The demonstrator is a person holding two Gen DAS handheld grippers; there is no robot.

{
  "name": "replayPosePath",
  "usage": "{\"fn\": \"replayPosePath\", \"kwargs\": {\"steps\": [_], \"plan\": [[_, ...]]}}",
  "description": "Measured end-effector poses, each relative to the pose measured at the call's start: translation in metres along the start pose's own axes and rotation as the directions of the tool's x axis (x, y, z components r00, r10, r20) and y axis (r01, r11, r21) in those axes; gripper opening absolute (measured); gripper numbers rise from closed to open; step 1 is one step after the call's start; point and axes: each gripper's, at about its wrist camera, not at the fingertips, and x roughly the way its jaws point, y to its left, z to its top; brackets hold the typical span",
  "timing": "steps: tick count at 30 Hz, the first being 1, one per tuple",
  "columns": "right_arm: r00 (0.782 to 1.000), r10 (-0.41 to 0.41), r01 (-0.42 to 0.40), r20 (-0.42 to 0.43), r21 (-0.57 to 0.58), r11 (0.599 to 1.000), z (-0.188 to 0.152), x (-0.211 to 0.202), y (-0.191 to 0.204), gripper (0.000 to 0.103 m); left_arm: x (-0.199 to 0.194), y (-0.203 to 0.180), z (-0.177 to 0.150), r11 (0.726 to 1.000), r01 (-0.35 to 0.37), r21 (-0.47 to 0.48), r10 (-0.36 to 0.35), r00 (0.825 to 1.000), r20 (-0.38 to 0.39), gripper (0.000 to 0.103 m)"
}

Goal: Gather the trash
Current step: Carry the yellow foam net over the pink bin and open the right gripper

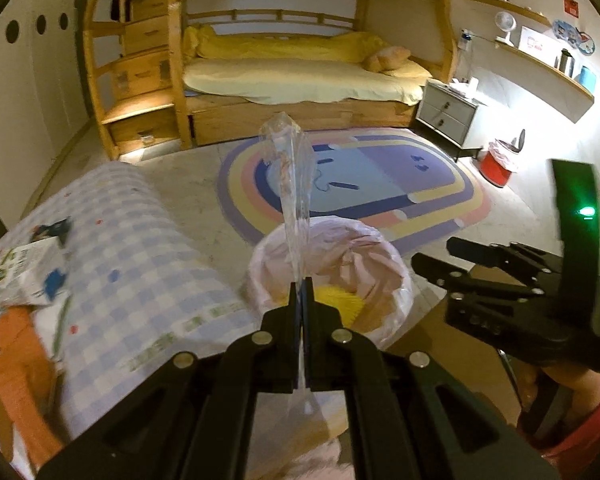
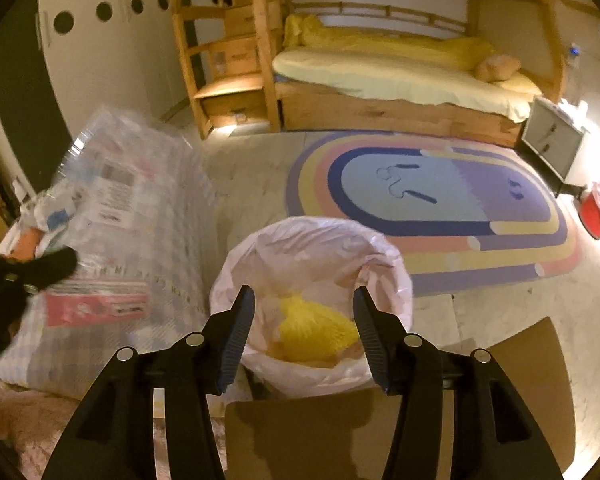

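Note:
My left gripper (image 1: 301,282) is shut on a clear plastic wrapper (image 1: 292,168). The wrapper stands up from the fingertips, right over a small bin with a pale pink liner (image 1: 380,264). A yellow lump (image 1: 340,300) lies inside the bin. To the right, my right gripper (image 1: 434,250) is held in a person's hand beside the bin. In the right wrist view the right gripper (image 2: 303,292) stands open above the bin (image 2: 396,276) with nothing between its fingers. The yellow lump (image 2: 316,328) shows below, in the gap between them. The left gripper's tip (image 2: 66,260) pokes in at the left edge.
A big checked bedding pack in clear plastic (image 2: 120,220) lies left of the bin, with packets on it (image 1: 24,272). Flat cardboard (image 2: 520,360) lies by the bin. Beyond are a rainbow rug (image 1: 380,176), a red bin (image 1: 498,164), a nightstand (image 1: 446,114) and a wooden bunk bed (image 1: 300,80).

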Motion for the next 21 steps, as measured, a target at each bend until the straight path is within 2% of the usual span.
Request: {"fn": "replayPosePath", "kwargs": {"steps": [11, 12, 14, 15, 16, 21], "plan": [[0.997, -0.041, 0.035, 0.059, 0.089, 0.995, 0.005, -0.018, -0.031, 0.053, 0.051, -0.027, 0.035, 0.997, 0.045, 0.058, -0.044, 0.999, -0.016, 0.001], [0.997, -0.042, 0.036, 0.059, 0.092, 0.995, 0.006, -0.018, -0.033, 0.053, 0.054, -0.028, 0.037, 0.997, 0.042, 0.06, -0.041, 0.999, -0.018, 0.007], [0.997, -0.046, 0.04, 0.059, 0.095, 0.995, 0.007, -0.018, -0.034, 0.053, 0.063, -0.028, 0.04, 0.997, 0.019, 0.069, -0.017, 1.0, -0.023, 0.024], [0.997, -0.047, 0.041, 0.058, 0.094, 0.995, 0.007, -0.018, -0.034, 0.053, 0.067, -0.027, 0.04, 0.997, 0.003, 0.071, -0.002, 1.0, -0.02, 0.037], [0.997, -0.048, 0.043, 0.057, 0.093, 0.995, 0.007, -0.018, -0.034, 0.053, 0.068, -0.026, 0.04, 0.997, 0.0, 0.071, 0.002, 1.0, -0.019, 0.043], [0.997, -0.049, 0.044, 0.056, 0.093, 0.995, 0.008, -0.018, -0.032, 0.053, 0.056, -0.008, 0.037, 0.999, -0.028, 0.016, 0.028, 0.999, -0.024, 0.044]]}}
